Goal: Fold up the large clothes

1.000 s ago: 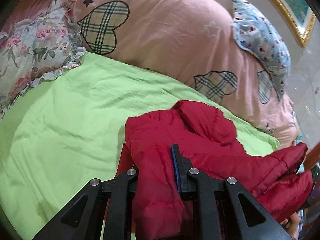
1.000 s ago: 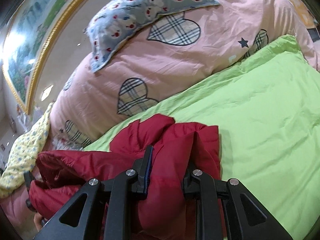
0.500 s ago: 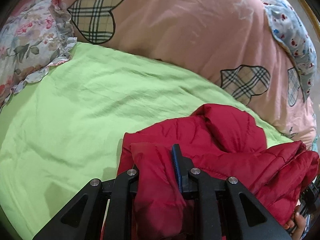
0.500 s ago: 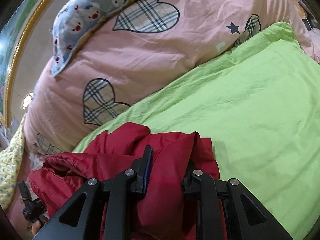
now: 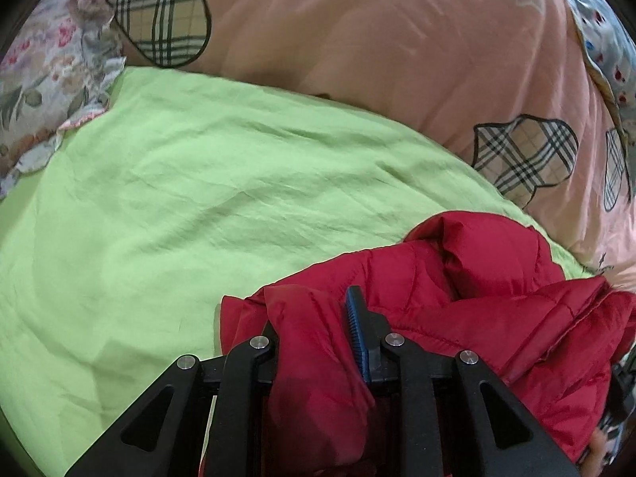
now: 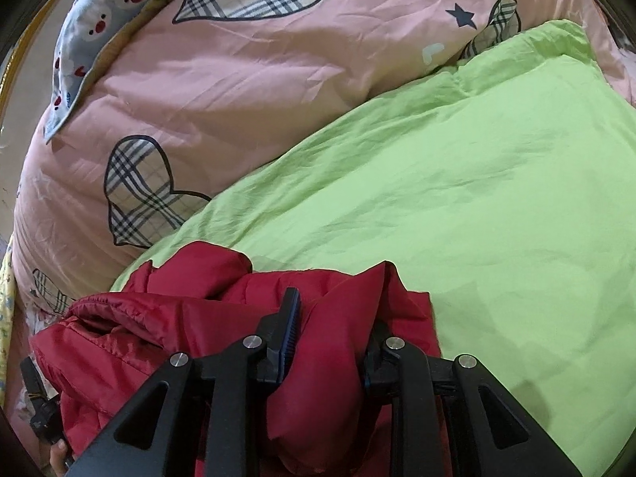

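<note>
Jacket [image 5: 497, 310] bunched on green sheet [image 5: 198, 206], pink duvet [image 6: 238, 91] behind.

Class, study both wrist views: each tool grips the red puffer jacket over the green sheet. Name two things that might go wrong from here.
1. The red jacket is bunched thickly in the left tool and the right tool; slick padded fabric might slip out.
2. Its loose bulk hangs crumpled between them, near the green sheet edge by the pink duvet, so it may land uneven.
</note>
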{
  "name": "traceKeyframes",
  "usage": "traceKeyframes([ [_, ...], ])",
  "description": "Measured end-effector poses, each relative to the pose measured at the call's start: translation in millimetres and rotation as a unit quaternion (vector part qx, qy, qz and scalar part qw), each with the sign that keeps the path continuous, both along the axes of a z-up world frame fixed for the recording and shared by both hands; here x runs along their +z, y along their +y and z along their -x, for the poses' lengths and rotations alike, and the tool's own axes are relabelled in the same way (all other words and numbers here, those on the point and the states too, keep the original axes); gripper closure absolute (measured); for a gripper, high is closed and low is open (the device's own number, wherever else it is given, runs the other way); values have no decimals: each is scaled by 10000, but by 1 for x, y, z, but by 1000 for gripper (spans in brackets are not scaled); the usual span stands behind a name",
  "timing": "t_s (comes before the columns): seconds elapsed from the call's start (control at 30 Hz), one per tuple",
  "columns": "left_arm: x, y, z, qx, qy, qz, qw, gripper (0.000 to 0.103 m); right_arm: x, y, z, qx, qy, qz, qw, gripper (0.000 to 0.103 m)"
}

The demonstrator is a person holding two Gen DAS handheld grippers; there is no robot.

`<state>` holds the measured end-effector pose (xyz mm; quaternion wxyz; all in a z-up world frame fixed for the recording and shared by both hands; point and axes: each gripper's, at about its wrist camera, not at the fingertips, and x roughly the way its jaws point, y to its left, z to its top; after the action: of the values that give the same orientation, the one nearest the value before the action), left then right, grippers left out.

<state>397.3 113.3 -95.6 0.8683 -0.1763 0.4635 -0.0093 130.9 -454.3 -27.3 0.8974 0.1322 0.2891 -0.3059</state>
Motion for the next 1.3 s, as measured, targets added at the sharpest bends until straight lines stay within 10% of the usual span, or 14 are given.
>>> traceKeyframes([
  [0.17, 23, 1, 17, -106, -152, -122, 9998, 69, -5, -5, -9, -31, 66, 13, 10000, 80],
  [0.3, 53, 4, 54, -15, -513, -521, 9973, 33, -6, -7, -9, -43, 45, 14, 10000, 80],
  [0.63, 84, -56, 140, -1190, -833, -230, 9891, 32, -6, -7, -11, -105, 54, 62, 9999, 80],
  [0.83, 49, -117, 138, -1721, -579, -1001, 9783, 30, -3, -6, -7, -32, -30, -17, 10000, 74],
  [1.07, 14, -107, 113, -1471, -308, -1084, 9827, 28, 25, 26, 27, 252, -240, 61, 9994, 33],
  [1.3, 10, -99, 104, -1425, -300, -1003, 9842, 28, 30, 92, 54, 1066, -38, 451, 9933, 26],
])
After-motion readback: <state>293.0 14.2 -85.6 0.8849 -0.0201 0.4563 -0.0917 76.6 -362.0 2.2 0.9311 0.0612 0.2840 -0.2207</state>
